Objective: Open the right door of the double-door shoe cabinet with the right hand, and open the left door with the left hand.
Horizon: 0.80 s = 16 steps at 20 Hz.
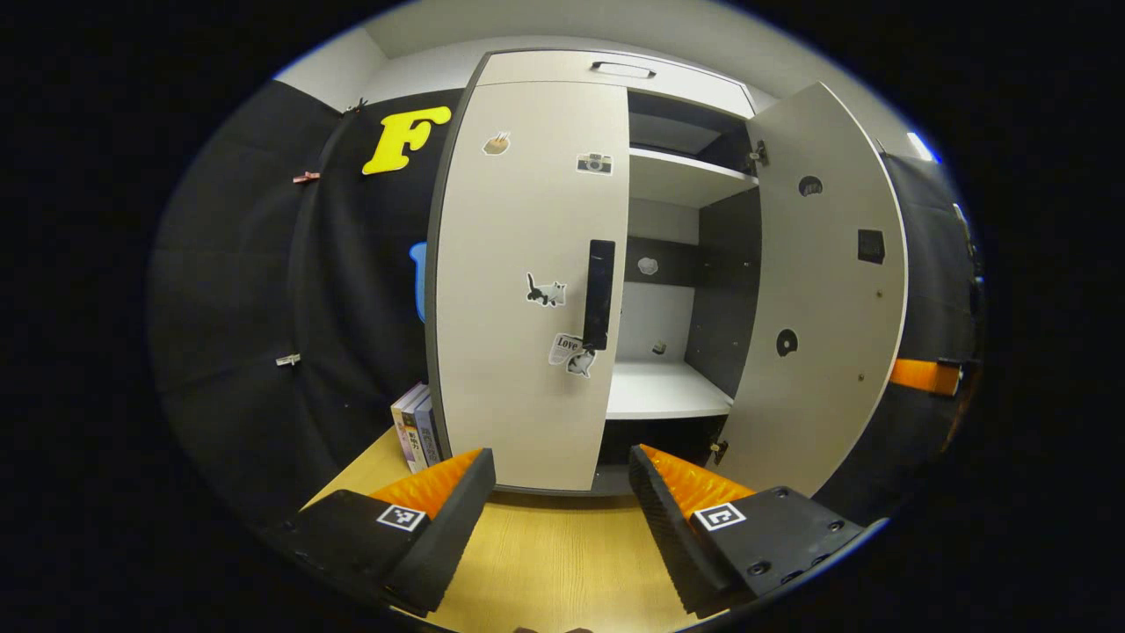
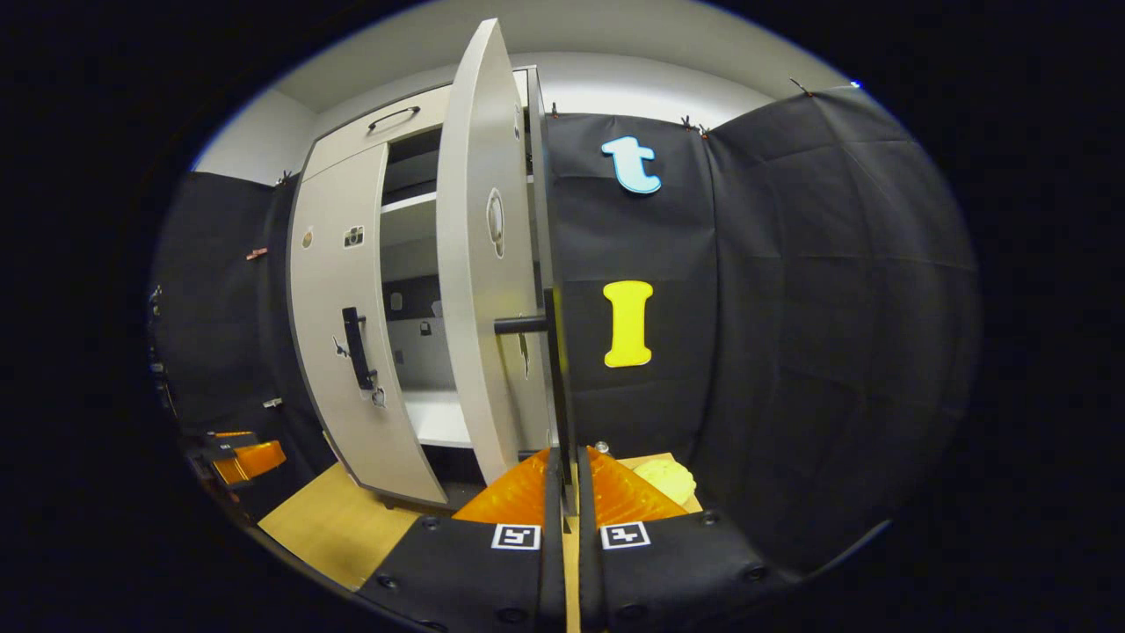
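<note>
stickers (image 1: 562, 321) too small to read, books (image 1: 417, 429) half hidden

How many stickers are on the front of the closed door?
4 on the left door: one top left, a camera sticker top right, a cat sticker mid-door, and one below the handle, possibly two overlapping.

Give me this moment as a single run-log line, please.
right door: swung open | right gripper: clamped on its handle | left door: closed | left gripper: open, facing left handle
</note>
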Available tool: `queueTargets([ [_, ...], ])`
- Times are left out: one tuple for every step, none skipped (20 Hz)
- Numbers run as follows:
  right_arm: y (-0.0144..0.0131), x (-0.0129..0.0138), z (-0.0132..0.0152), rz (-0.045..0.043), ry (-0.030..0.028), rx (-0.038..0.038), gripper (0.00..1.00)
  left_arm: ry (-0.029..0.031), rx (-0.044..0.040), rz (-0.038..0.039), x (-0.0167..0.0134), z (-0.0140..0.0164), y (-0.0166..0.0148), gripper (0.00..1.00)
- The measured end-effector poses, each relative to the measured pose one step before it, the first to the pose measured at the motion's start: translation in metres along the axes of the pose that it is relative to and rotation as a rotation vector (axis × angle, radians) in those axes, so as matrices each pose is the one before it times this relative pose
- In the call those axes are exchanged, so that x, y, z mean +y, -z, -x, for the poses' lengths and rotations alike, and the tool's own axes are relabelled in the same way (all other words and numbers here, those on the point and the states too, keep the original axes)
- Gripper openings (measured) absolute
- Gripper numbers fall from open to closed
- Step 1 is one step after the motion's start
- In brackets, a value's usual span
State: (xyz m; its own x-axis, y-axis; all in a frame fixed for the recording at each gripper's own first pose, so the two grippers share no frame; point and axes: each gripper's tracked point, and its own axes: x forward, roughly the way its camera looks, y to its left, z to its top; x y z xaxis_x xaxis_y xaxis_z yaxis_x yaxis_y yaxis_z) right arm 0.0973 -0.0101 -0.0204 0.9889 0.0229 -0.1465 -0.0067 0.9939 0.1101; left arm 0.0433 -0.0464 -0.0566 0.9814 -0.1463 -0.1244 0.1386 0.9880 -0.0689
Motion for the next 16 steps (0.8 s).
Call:
queueTargets([
  [0.00247, -0.00069, 0.00821, 0.01092, 0.01994, -0.00823, 0.1, 0.00526, -0.00018, -0.00076, 0.00315, -0.00249, -0.0009, 0.95],
  [0.00149, 0.00559, 0.00836, 0.00055, 0.00433, -0.00811, 0.1, -0.00098, -0.00306, -0.00882, 0.00379, -0.00291, -0.00068, 0.95],
  [0.00141, 0.00646, 0.00814, -0.01096, -0.00101, -0.00407, 0.1, -0.00386, -0.00576, -0.0123, 0.0042, -0.00367, -0.00321, 0.95],
  [0.00278, 0.00776, 0.00781, -0.02166, -0.00435, -0.00058, 0.1, 0.00114, -0.00647, -0.00902, 0.00263, -0.00478, -0.00302, 0.95],
  [0.00185, 0.00962, 0.00671, -0.02118, -0.00861, -0.00139, 0.1, 0.01072, -0.00479, -0.00044, -0.00054, -0.00572, -0.00307, 0.95],
  [0.00017, 0.00957, 0.00593, -0.01853, -0.00643, -0.00525, 0.11, 0.00954, -0.00595, 0.00618, -0.00122, -0.00515, -0.00367, 0.95],
  [0.00012, 0.00857, 0.00416, -0.00794, -0.00968, -0.00751, 0.16, 0.0122, -0.01016, 0.00755, -0.00145, -0.00574, -0.00668, 0.95],
  [0.00146, 0.00849, 0.00504, 0.0061, -0.00793, -0.00918, 0.27, 0.01024, -0.01345, -0.00088, -0.00193, -0.00626, -0.00704, 0.95],
  [0.00282, 0.0056, 0.00415, 0.01439, -0.007, -0.00755, 0.43, 0.00257, -0.0152, -0.01124, -0.00029, -0.00652, -0.00773, 0.95],
  [0.00728, 0.01084, 0.0023, 0.01094, -0.01979, 0.00424, 0.46, 0.00217, -0.01526, -0.01627, -0.00011, -0.00671, -0.00655, 0.95],
  [0.00795, 0.01093, 0.00264, 0.00538, -0.01819, 0.01205, 0.57, 0.0026, -0.01159, -0.01282, -0.0005, -0.00664, -0.00708, 0.95],
  [0.00666, 0.00736, 0.00096, 0.00496, -0.00369, 0.01198, 0.71, 0.0031, -0.00797, -0.0049, -0.00062, -0.00899, -0.0058, 0.95],
  [0.00746, 0.00465, 0.00099, 0.00718, -0.00055, 0.01212, 0.84, 0.00973, -0.00955, -0.00171, -0.00219, -0.00749, -0.00749, 0.95],
  [0.00687, -0.00049, 0.00144, 0.01307, 0.01332, 0.01411, 0.98, 0.00593, -0.01774, -0.00369, -0.00186, -0.00778, -0.00835, 0.95],
  [0.00754, -0.00094, 0.00081, 0.01603, 0.01997, 0.01743, 0.93, 0.00234, -0.0165, -0.00803, -0.00086, -0.00731, -0.00927, 0.95],
  [0.00455, 0.00361, -0.00121, 0.00712, 0.00755, 0.00691, 0.98, 0.00369, -0.01766, -0.00984, -0.00106, -0.00764, -0.00825, 0.95],
])
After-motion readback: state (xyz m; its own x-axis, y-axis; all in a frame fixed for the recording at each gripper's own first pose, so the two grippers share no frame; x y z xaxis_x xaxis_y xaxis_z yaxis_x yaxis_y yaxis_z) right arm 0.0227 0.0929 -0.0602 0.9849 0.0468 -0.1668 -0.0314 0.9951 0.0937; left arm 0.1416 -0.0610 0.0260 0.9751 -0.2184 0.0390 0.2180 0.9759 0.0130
